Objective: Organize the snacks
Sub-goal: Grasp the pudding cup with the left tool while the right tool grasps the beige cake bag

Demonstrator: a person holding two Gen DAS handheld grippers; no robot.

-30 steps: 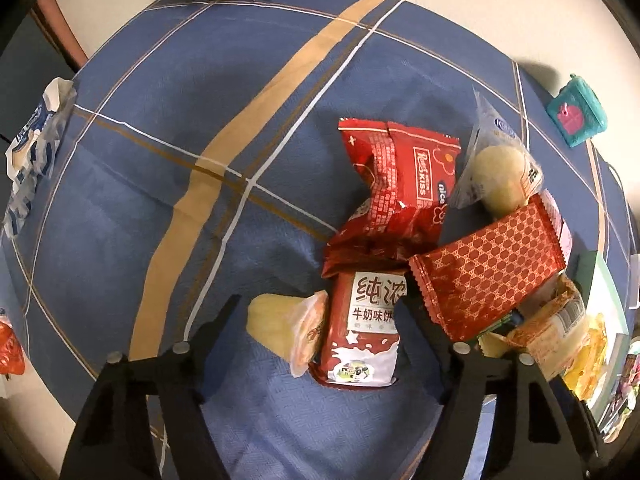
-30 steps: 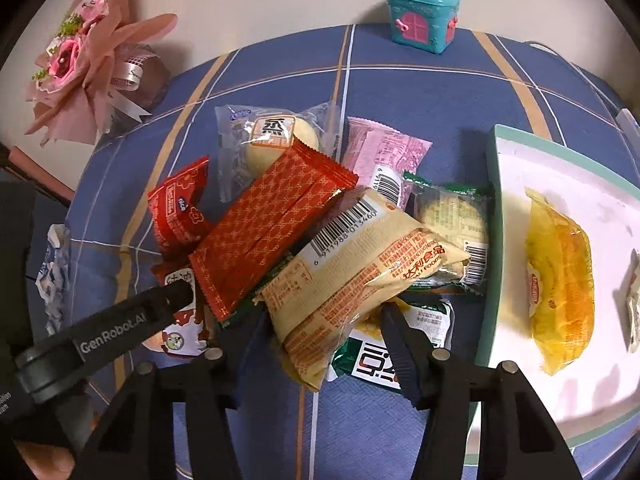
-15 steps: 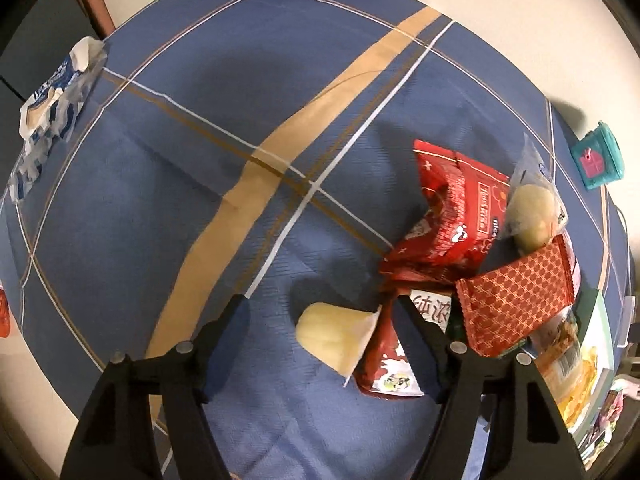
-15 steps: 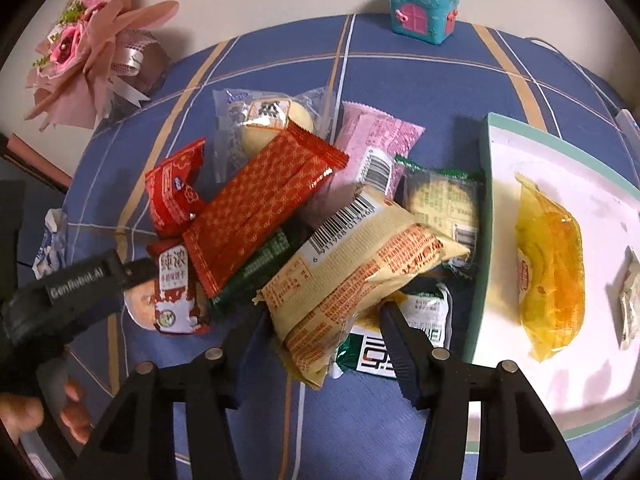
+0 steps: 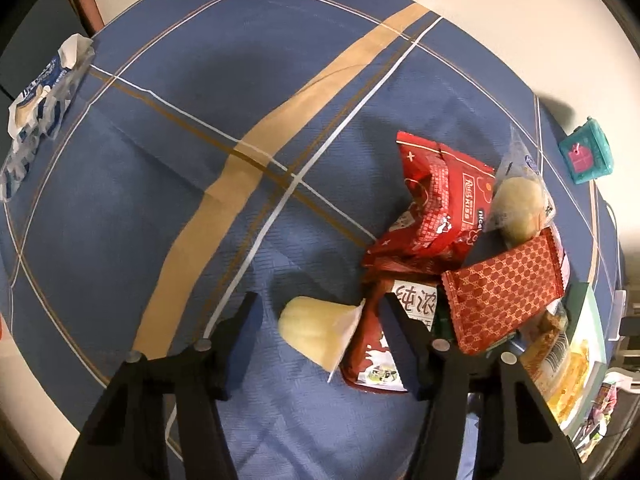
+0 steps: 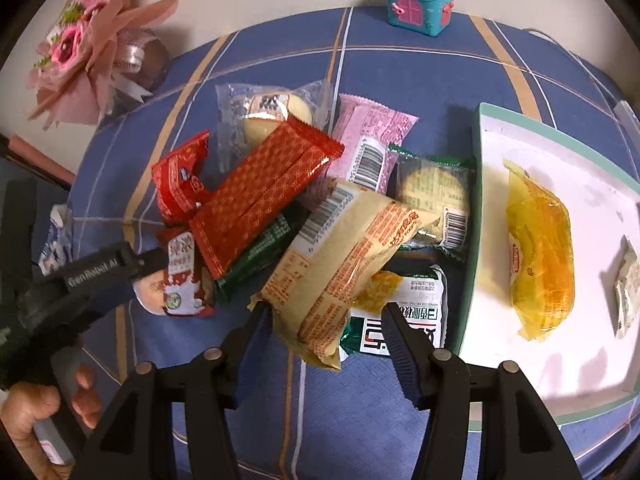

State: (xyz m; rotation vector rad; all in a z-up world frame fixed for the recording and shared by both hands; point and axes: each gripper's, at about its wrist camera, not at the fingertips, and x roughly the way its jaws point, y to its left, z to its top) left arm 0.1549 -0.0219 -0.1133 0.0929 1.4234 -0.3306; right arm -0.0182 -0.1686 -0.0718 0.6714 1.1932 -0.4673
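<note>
A pale yellow jelly cup [image 5: 316, 332] lies on its side on the blue tablecloth, next to a red milk-biscuit packet [image 5: 376, 344]. My left gripper [image 5: 320, 312] points down around the cup. Its jaws are closing, with a gap still showing at the left pad. The snack pile holds a red patterned packet [image 6: 264, 196] and a beige packet [image 6: 340, 264]. My right gripper [image 6: 326, 316] straddles the beige packet's near end. Its jaws are opening, and the right pad stands off the packet. The white tray [image 6: 476, 200] holds a yellow packet [image 6: 540, 252].
A teal toy house [image 6: 418, 2] stands at the table's far edge and a pink bouquet [image 6: 88, 44] at the far left. A blue-and-white packet [image 5: 36, 96] lies by the left edge. A hand [image 6: 48, 400] holds the left gripper beside the pile.
The left gripper has shifted left, from over the milk-biscuit packet to around the jelly cup, and its jaws have narrowed. The right gripper has stayed over the beige packet.
</note>
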